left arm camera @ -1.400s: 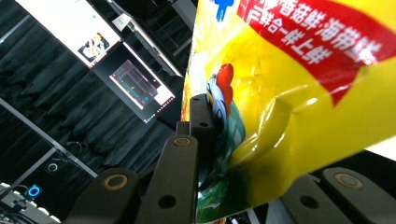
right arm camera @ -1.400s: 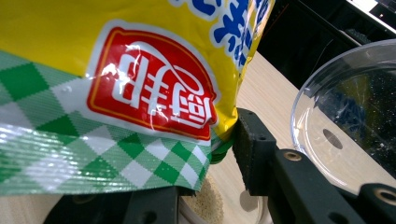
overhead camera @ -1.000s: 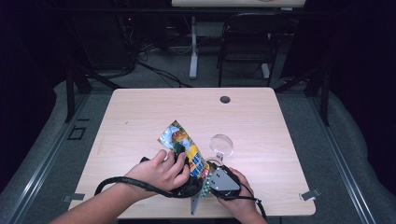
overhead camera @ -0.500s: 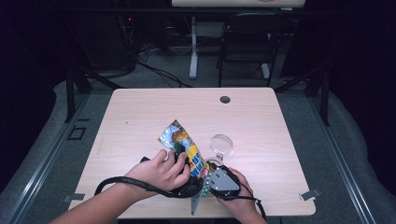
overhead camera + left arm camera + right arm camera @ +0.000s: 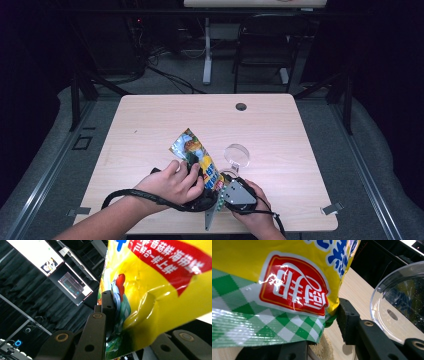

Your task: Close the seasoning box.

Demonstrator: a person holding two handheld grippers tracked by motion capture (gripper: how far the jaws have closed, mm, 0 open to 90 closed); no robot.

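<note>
The worktop (image 5: 150,125) lies bare ahead of both tools, out to its far edge and both side edges; the tools work close to its near edge. A snack bag (image 5: 197,155) slants away from them, its far corner free. The left tool (image 5: 192,167) is clamped on the bag's side, the right tool (image 5: 220,182) on its near, checked end. A clear bowl (image 5: 237,155) sits just beyond the right tool, beside the bag.

We see a glossy, crinkled foil snack bag (image 5: 160,290), a clear plastic bowl (image 5: 399,305) and a matt pale wood-grain worktop (image 5: 150,125).
</note>
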